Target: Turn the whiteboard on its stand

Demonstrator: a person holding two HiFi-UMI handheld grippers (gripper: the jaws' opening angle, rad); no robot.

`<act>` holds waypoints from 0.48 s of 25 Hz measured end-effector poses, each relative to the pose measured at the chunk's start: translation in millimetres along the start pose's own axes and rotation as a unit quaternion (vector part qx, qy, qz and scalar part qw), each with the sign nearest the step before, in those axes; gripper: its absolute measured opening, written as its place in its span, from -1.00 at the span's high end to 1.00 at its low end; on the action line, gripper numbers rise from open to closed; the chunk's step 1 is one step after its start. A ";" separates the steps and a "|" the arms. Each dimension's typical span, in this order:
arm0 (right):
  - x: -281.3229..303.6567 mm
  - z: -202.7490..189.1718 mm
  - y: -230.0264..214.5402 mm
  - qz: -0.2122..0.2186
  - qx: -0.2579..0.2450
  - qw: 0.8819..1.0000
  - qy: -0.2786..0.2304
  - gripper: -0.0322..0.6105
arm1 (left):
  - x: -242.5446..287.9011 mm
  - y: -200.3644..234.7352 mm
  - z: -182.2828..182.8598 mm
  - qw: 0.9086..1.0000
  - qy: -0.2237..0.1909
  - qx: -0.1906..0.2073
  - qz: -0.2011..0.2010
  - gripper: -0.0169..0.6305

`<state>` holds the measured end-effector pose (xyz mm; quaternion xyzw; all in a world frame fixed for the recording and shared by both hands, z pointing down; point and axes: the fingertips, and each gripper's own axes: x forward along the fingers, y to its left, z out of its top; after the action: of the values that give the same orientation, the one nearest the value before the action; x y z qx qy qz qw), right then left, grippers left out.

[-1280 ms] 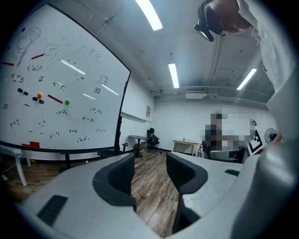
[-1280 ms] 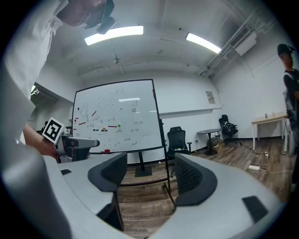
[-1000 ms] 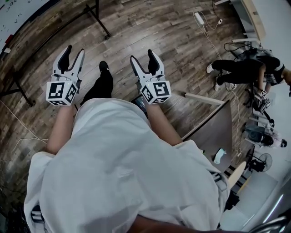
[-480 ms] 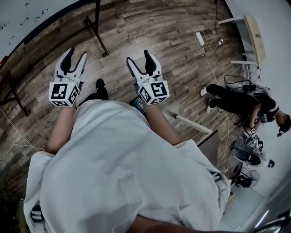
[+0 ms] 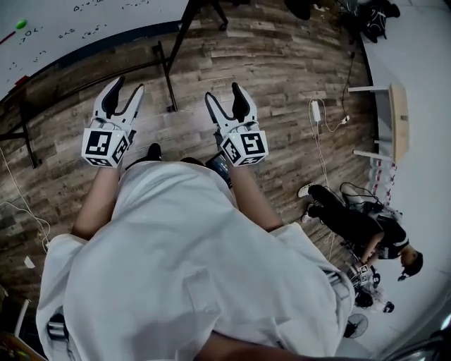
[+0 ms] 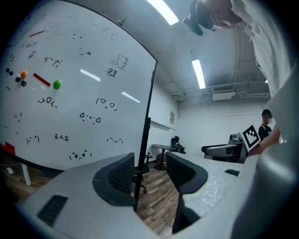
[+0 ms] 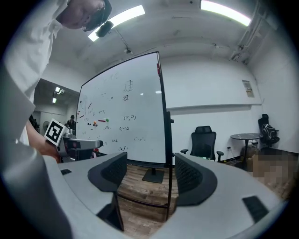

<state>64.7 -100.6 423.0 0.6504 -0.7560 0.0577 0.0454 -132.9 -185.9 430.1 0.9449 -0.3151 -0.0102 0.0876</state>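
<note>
Head view first: we hold the left gripper (image 5: 125, 95) and the right gripper (image 5: 225, 102) out over the wood floor (image 5: 282, 63), both with jaws spread and nothing between them. The whiteboard (image 5: 70, 21) runs along the top left, and its black stand (image 5: 166, 81) is just ahead of the grippers.

Left gripper view: jaws apart, and the whiteboard (image 6: 84, 93) fills the left. Its stand upright (image 6: 144, 135) rises beyond the gap, clear of both jaws.

Right gripper view: jaws wide here too, whiteboard (image 7: 126, 112) ahead, a black office chair (image 7: 203, 142) and a round table (image 7: 246, 136) to its right.
</note>
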 end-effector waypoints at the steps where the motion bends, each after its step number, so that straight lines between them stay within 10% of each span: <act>1: 9.6 2.3 -2.5 0.009 -0.003 1.000 0.000 -0.07 | 1.9 6.1 2.3 1.000 -0.002 0.000 0.010 0.31; 12: 134.5 11.2 -54.5 0.148 -0.008 0.989 -0.007 -0.07 | 39.1 53.3 10.0 0.988 -0.020 0.016 0.154 0.31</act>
<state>98.5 -241.8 432.8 0.5316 -0.8446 0.0532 0.0364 -134.0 -252.7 430.8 0.8859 -0.4590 -0.0107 0.0667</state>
